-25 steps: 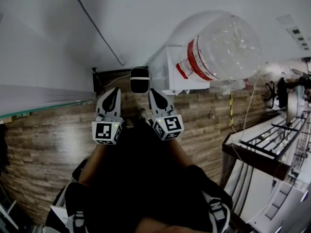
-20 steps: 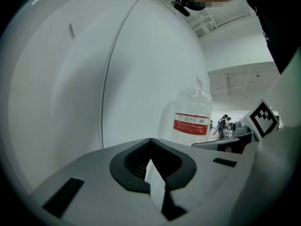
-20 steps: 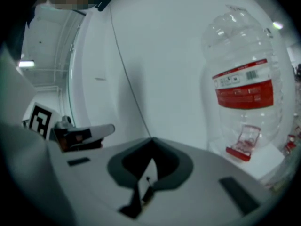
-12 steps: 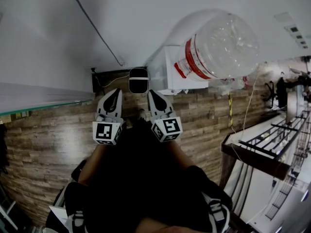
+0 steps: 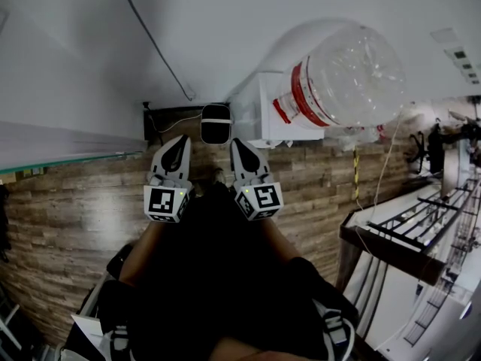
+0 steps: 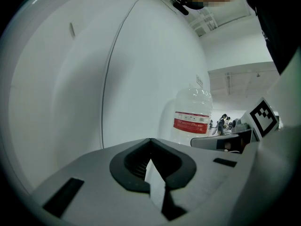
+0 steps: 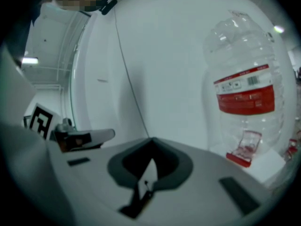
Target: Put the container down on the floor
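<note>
The container (image 5: 347, 72) at two o'clock is showing clear, glossy plastic, with a smooth red label (image 5: 301, 96). The floor (image 5: 75, 201) is looking like grained wood planks (matt, brownish). The left gripper (image 5: 179, 145) and right gripper (image 5: 239, 147) are wearing matt pale plastic shells; the wall (image 5: 225, 28) is looking smooth and white.

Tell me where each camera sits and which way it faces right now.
Head view: on the person's head, facing steeply down at the wood floor; shows left gripper, right gripper and dark-clothed legs.
Left gripper view: on that gripper, facing the white wall past shut jaws; right gripper shows at right.
Right gripper view: same aim, shut jaws; left gripper shows at left.
Shared: all three see the water bottle.
</note>
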Demonstrator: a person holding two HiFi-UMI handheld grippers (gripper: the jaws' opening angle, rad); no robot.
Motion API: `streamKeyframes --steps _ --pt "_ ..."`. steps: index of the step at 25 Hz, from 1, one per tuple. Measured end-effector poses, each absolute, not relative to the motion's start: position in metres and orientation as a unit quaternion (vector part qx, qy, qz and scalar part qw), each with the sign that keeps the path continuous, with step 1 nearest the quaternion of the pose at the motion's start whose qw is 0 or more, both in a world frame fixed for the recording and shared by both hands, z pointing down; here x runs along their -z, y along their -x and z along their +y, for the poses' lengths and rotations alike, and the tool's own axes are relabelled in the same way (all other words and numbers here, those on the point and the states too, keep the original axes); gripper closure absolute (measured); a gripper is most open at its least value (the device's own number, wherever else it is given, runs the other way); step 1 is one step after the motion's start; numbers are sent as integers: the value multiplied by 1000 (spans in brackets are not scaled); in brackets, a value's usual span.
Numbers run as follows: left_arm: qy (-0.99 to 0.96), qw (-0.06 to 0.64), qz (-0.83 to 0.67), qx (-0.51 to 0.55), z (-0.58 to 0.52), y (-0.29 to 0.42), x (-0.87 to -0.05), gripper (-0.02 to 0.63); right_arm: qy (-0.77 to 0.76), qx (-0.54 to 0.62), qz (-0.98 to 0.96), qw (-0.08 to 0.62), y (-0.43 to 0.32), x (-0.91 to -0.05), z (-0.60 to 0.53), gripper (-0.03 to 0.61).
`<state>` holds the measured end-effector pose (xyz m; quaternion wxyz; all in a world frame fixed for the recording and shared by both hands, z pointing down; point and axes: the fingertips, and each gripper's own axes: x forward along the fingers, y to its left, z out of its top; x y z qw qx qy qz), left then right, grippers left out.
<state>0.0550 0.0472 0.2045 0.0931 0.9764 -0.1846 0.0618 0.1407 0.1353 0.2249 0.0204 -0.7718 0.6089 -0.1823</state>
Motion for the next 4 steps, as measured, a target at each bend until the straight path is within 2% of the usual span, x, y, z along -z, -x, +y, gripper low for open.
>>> streamKeyframes --steps 4 --pt "-976 101 -182 -67 48 -57 -208 583 777 171 606 25 -145 -224 136 546"
